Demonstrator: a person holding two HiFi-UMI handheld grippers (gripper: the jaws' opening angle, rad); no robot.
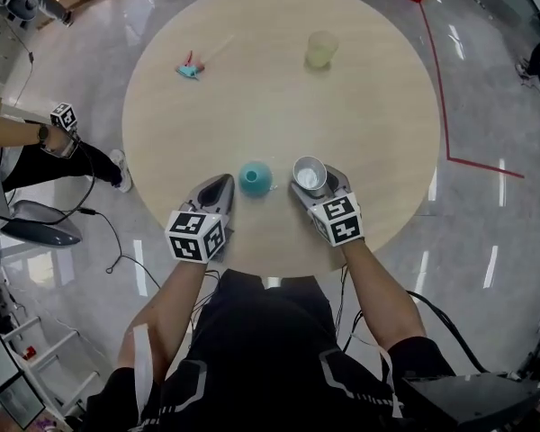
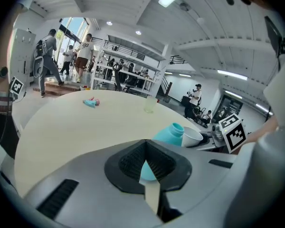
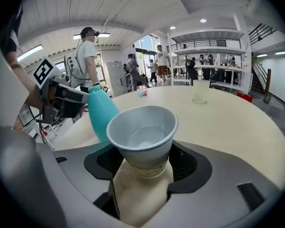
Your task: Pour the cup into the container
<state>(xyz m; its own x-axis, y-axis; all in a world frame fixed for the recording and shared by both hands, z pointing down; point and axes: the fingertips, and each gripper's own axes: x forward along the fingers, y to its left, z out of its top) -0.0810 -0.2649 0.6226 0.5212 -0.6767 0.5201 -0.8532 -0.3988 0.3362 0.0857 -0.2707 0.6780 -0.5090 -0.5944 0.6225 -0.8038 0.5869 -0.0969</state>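
Lower centre, the right gripper (image 3: 145,163) has its fingers clamped on a cup (image 3: 142,127) of clear liquid, just right of a teal bottle (image 1: 255,177) on the bench (image 1: 279,106). The left gripper (image 1: 222,182) holds its fingers together, empty.

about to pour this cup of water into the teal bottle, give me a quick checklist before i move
1. Grip on the white paper cup: ok, right claw is shut on it and it stands upright.
2. Liquid in the cup: ok, clear liquid shows inside.
3. Teal plastic bottle upright on the round beige table: ok.
4. Bottle mouth open: ok, it looks uncapped, but it is narrow.
5. Bottle steadied: not ok, left claw is shut, empty and beside it.
6. Cup lip over the bottle mouth: not ok, the cup is beside the bottle.
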